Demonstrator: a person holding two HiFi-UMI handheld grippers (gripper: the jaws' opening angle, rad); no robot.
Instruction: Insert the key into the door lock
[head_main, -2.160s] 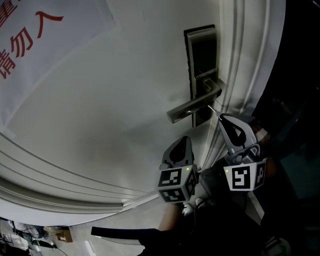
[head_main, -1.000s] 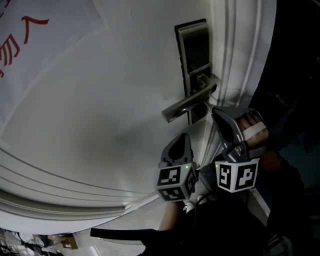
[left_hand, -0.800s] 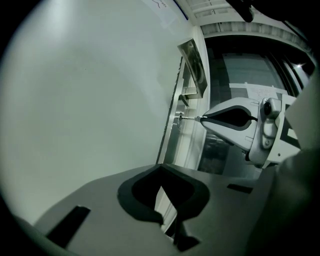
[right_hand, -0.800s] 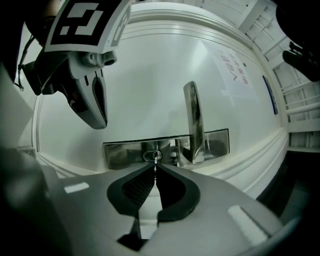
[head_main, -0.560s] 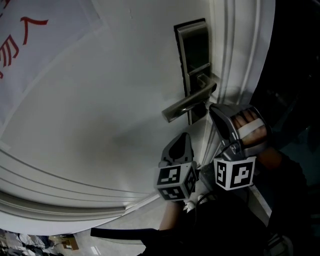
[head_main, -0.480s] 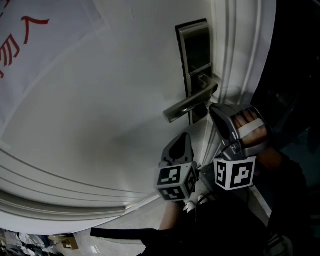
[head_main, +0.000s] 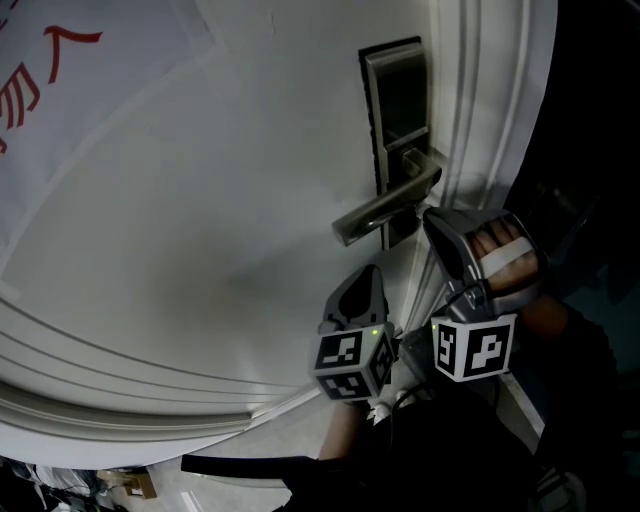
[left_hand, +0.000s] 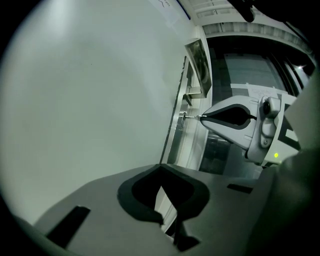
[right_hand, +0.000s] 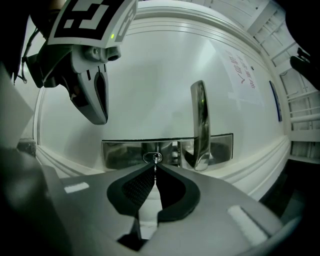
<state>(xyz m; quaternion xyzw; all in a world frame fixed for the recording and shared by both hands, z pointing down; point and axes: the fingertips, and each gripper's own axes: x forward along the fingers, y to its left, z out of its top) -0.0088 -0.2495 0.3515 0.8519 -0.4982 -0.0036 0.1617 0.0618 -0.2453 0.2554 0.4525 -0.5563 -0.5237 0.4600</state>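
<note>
A steel lock plate (head_main: 393, 120) with a lever handle (head_main: 385, 210) sits on the white door (head_main: 230, 230). My right gripper (head_main: 430, 216) is just under the handle, shut on a small key (right_hand: 155, 166). The key's blade reaches the oval keyhole (right_hand: 155, 158) in the lock plate (right_hand: 120, 152). Seen from the side, the key tip (left_hand: 192, 117) touches the plate's edge, with the right gripper (left_hand: 202, 117) behind it. My left gripper (head_main: 366, 277) hangs below the handle, close to the door, shut with nothing in it (left_hand: 160, 170).
A white sheet with red characters (head_main: 40, 70) is stuck on the door's upper left. Moulded door trim (head_main: 470, 110) runs right of the lock, and the dark door edge lies beyond it. The lever handle (right_hand: 199, 125) stands just right of the keyhole.
Since 2.2 s ago my right gripper has closed in on the lock, so the key's free length has vanished under the handle. Over the last second both grippers have barely moved.
</note>
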